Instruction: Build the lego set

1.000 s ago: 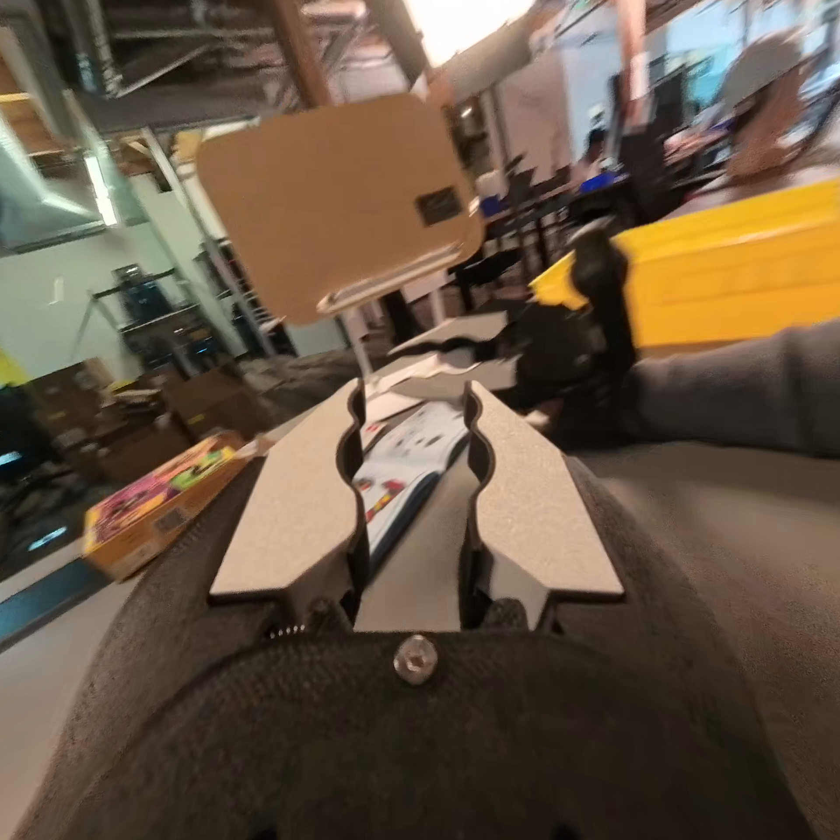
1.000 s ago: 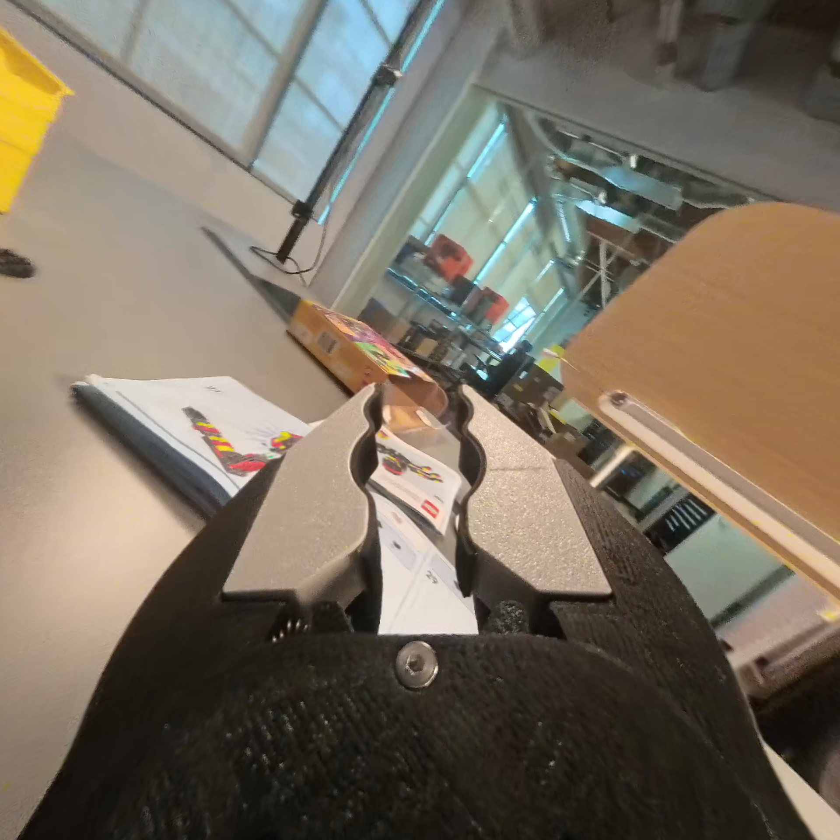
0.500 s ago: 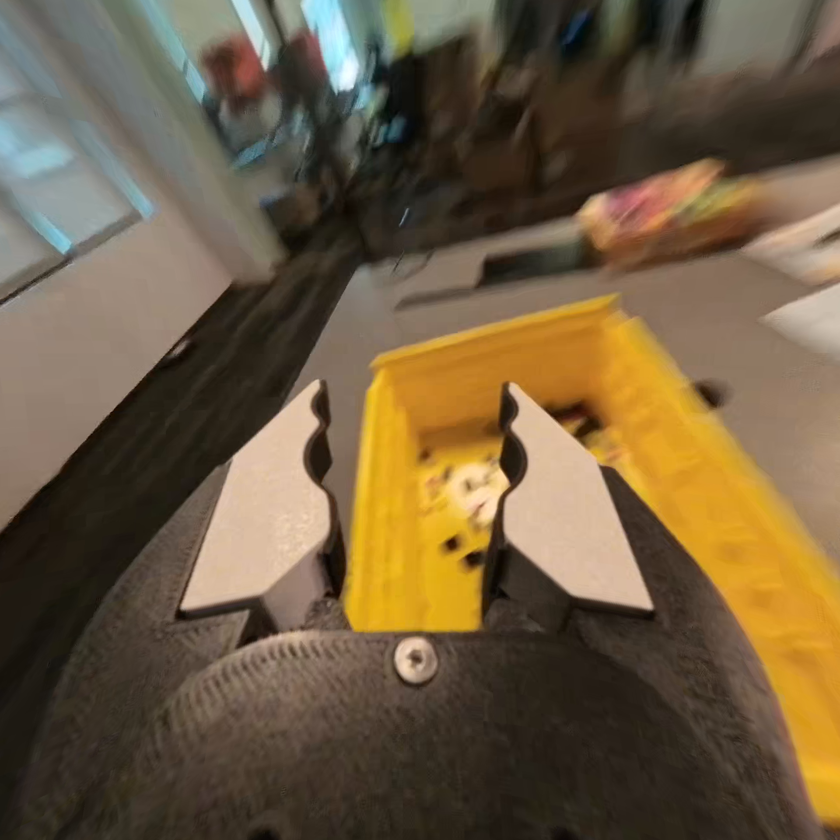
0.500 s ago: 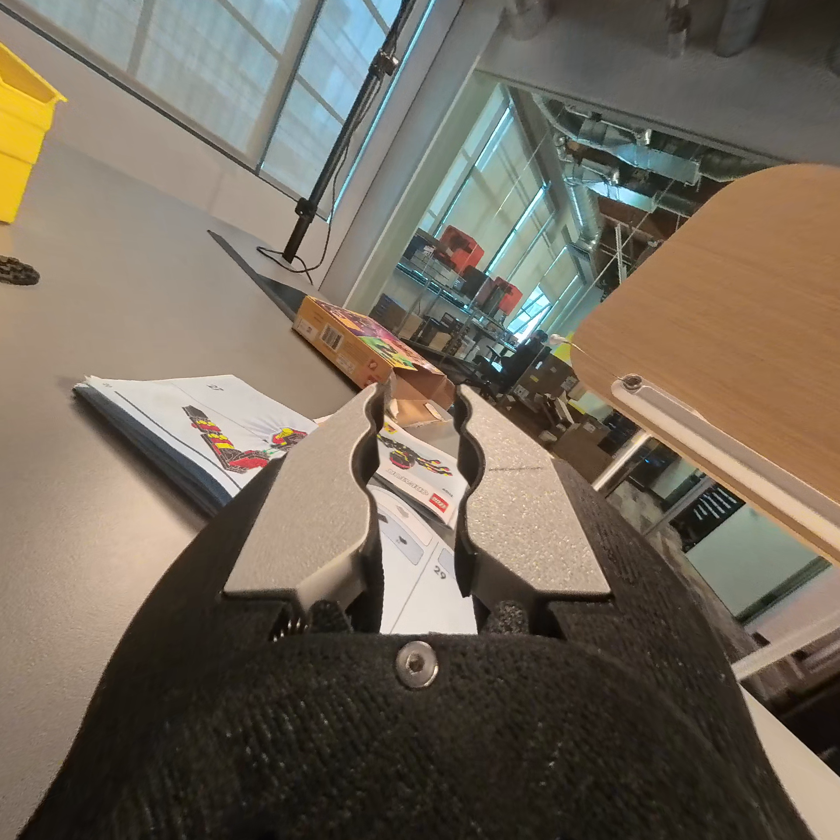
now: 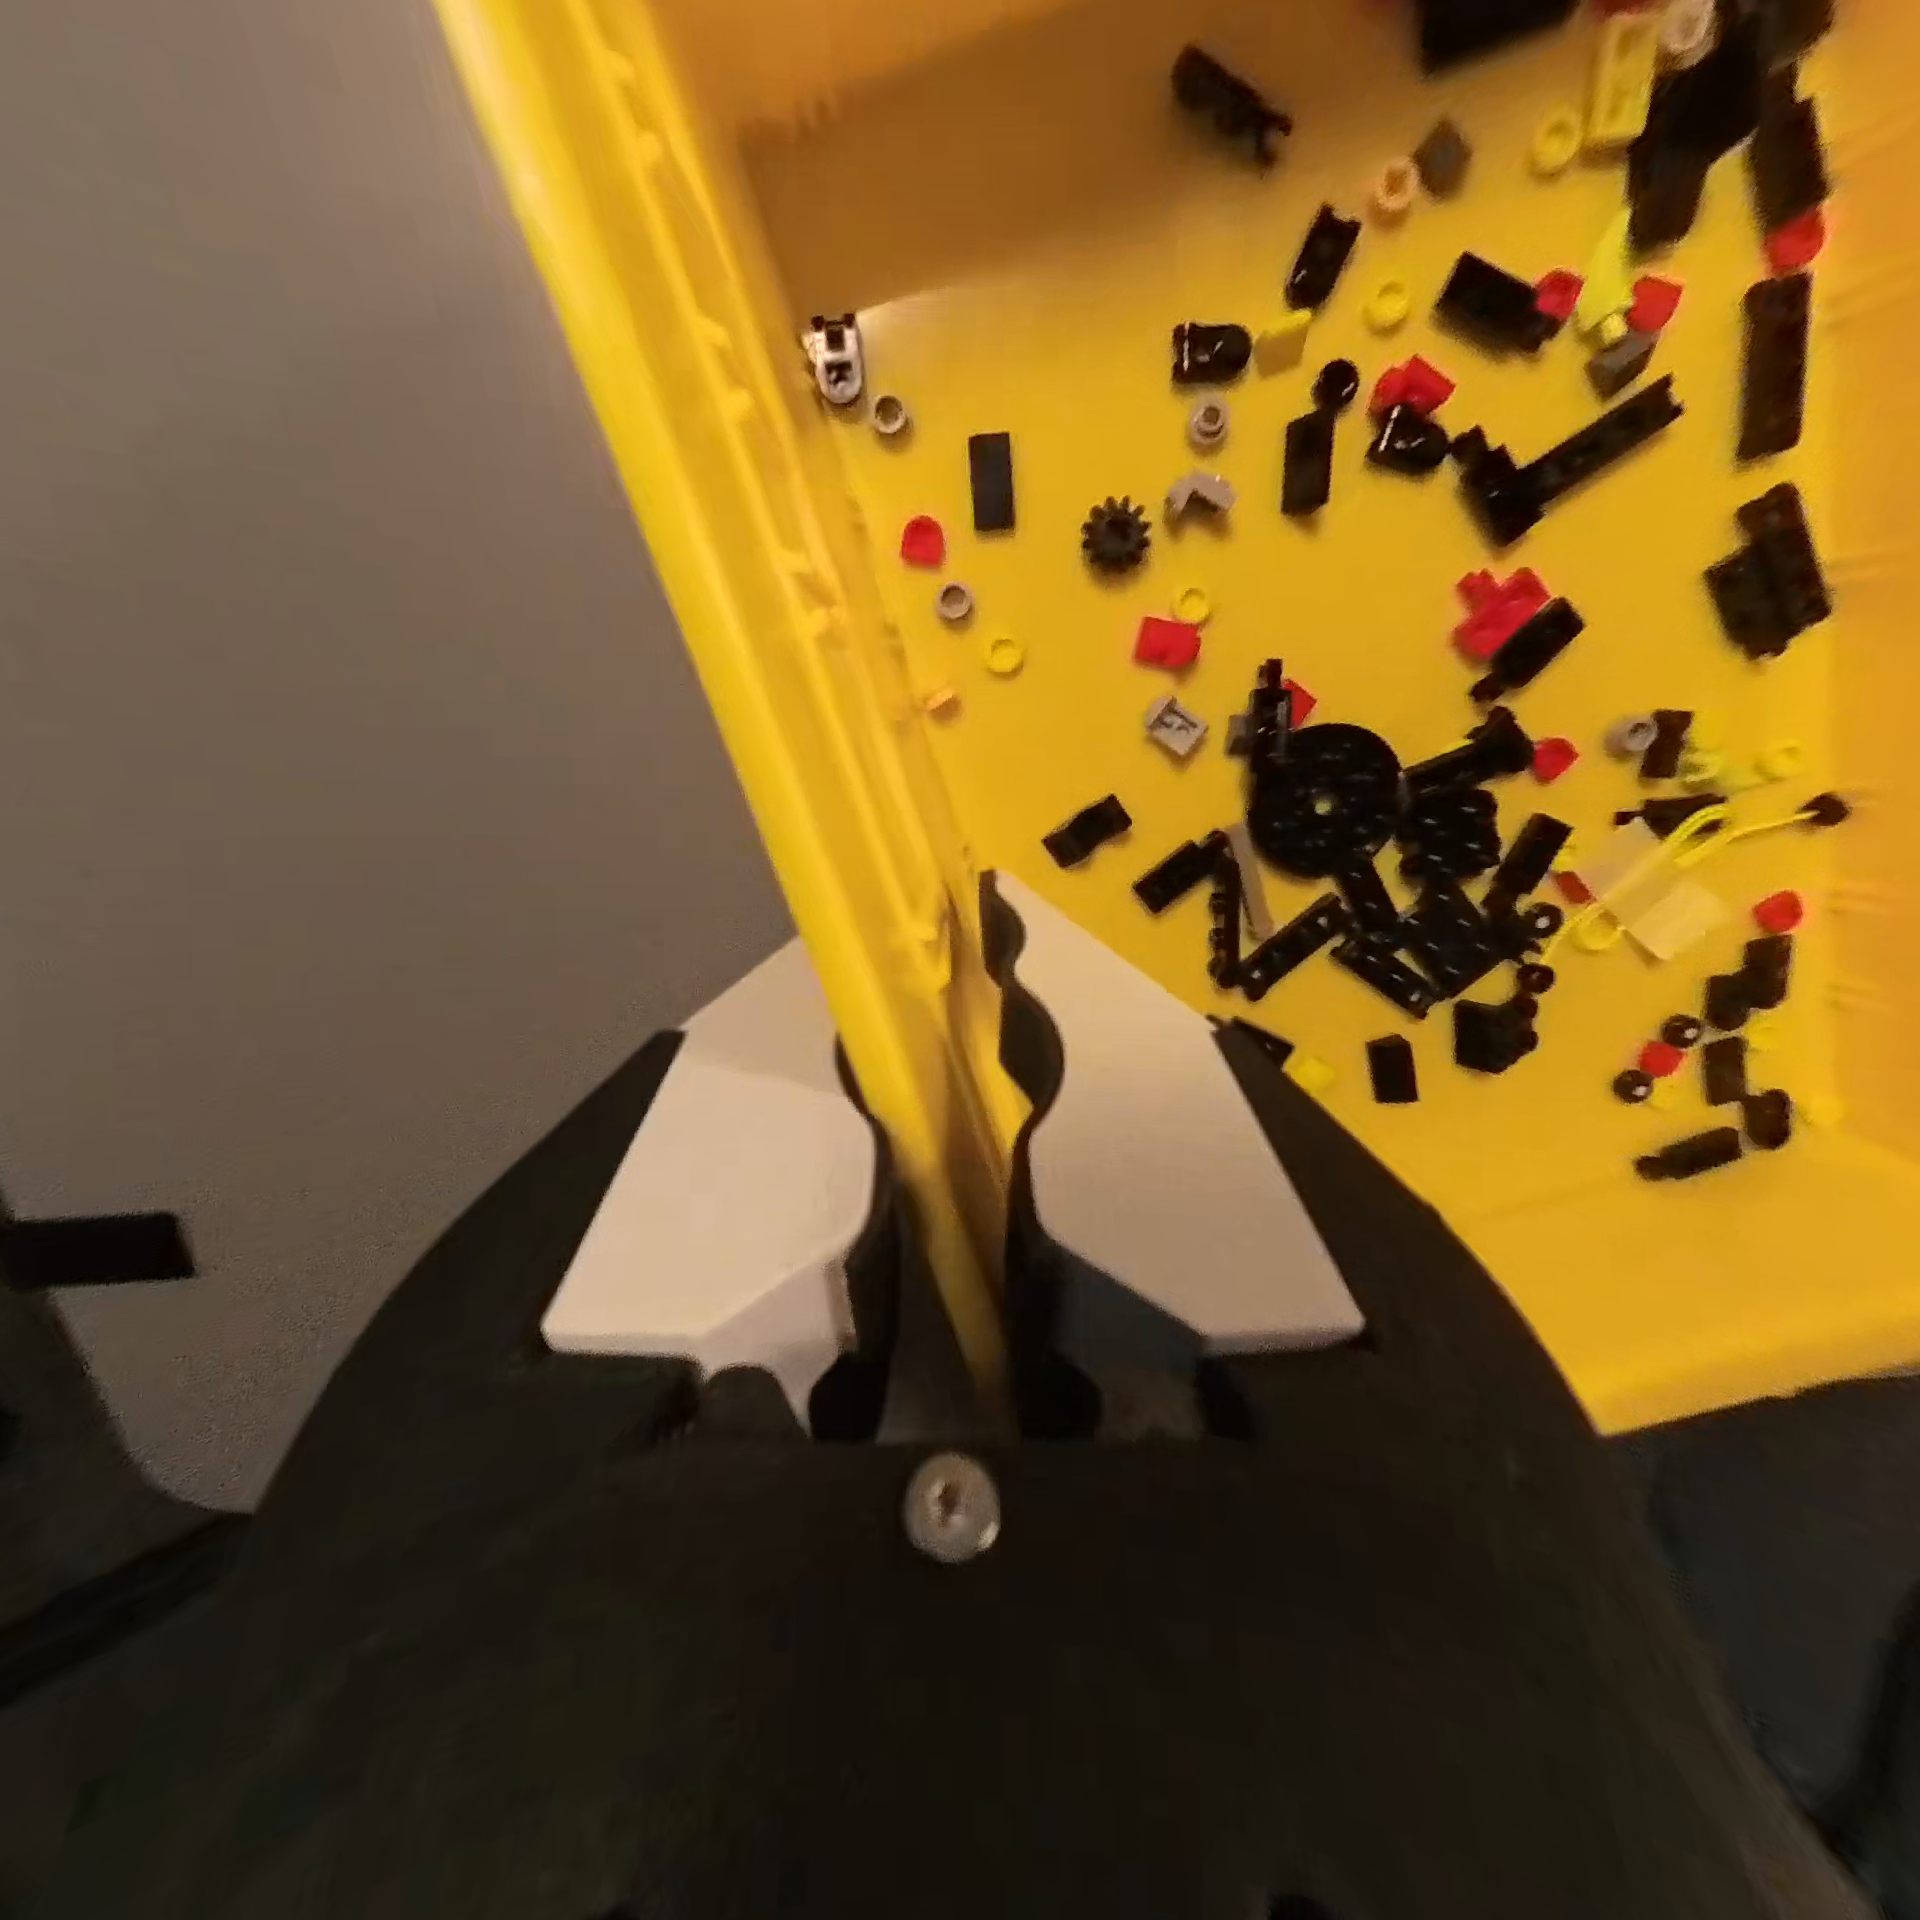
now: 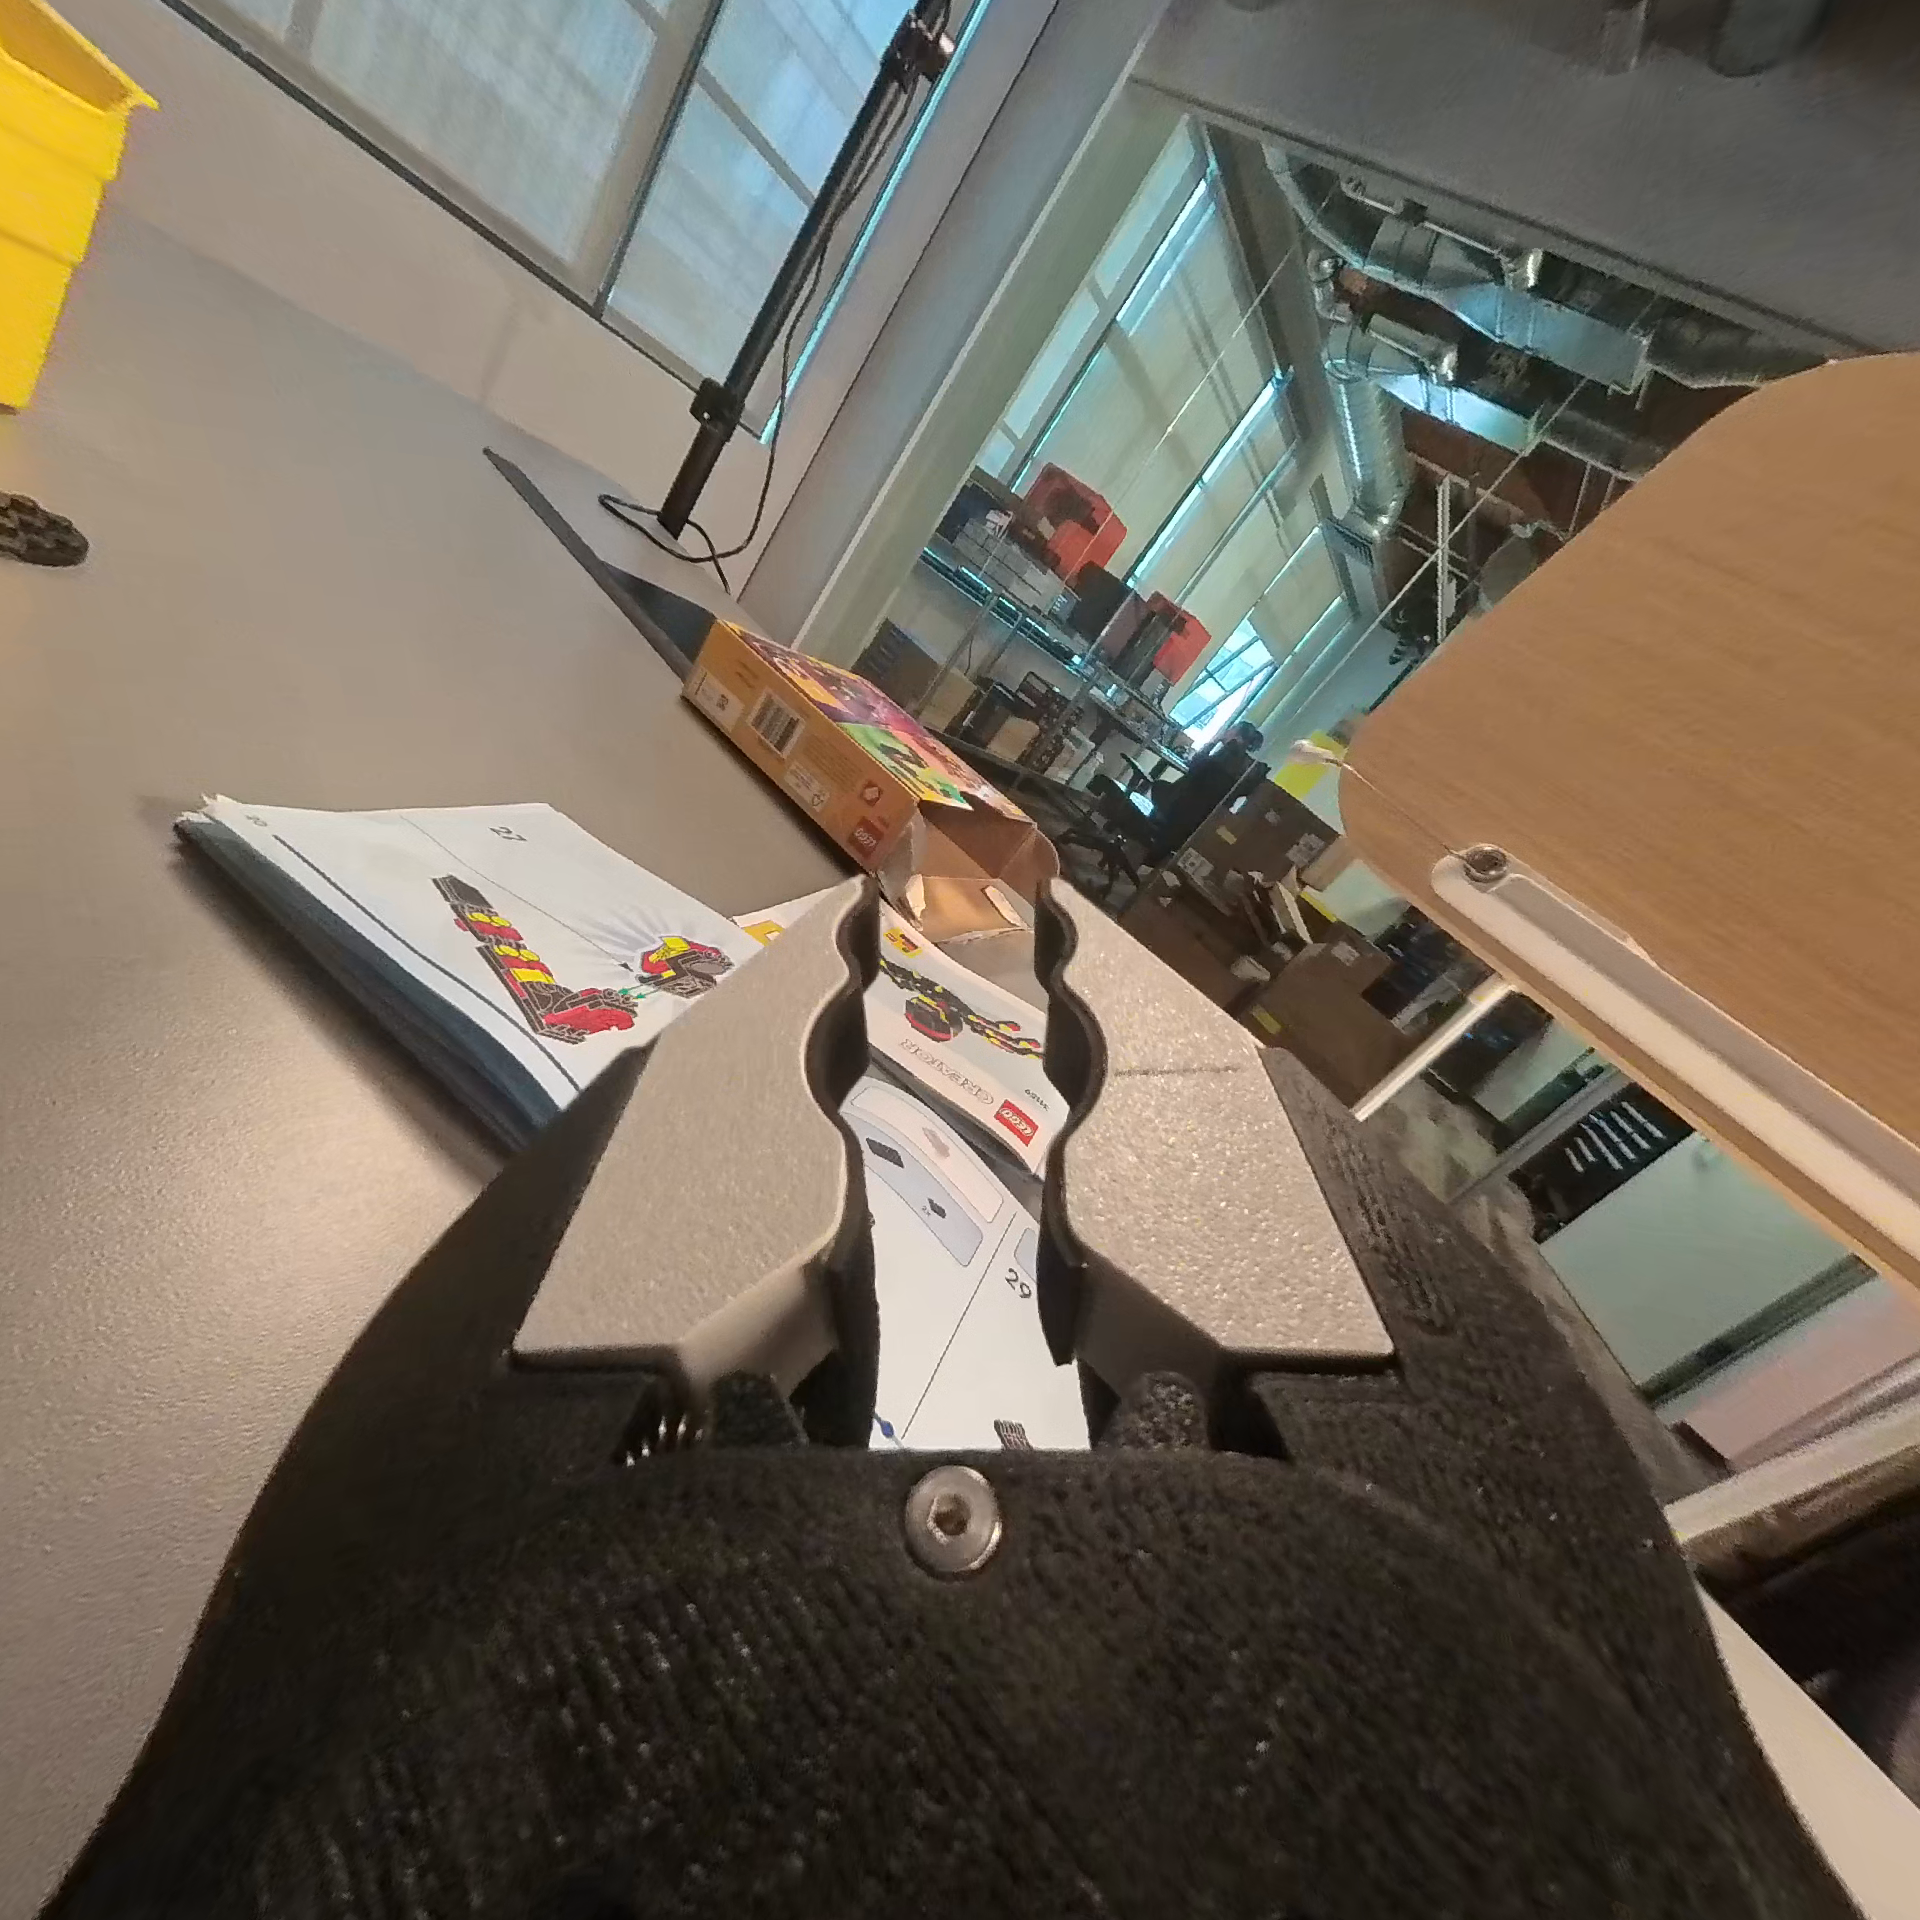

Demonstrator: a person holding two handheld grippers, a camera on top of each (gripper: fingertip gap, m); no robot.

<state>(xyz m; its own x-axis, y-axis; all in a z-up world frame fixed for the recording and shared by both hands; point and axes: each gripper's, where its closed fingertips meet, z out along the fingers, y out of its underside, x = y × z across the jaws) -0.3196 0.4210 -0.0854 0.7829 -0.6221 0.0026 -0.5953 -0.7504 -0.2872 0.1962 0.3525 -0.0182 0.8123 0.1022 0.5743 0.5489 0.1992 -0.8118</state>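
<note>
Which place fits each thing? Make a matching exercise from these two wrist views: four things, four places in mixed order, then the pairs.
Things:
1. left gripper
2. right gripper
3. black gear
4. cardboard box

Places:
A. lying open-ended on the table
B. jaws astride the yellow bin's wall
C. on the bin floor
D. over the open instruction booklet

Pairs: 1-B, 2-D, 3-C, 4-A

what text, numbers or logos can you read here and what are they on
I don't quote writing; these things bear it:
instruction booklet, open: numbered page corners, legible
small leaflet: title line and red logo, legible
orange box: barcode, logo, small print
yellow bin: one marked grey tile, blurred
</note>
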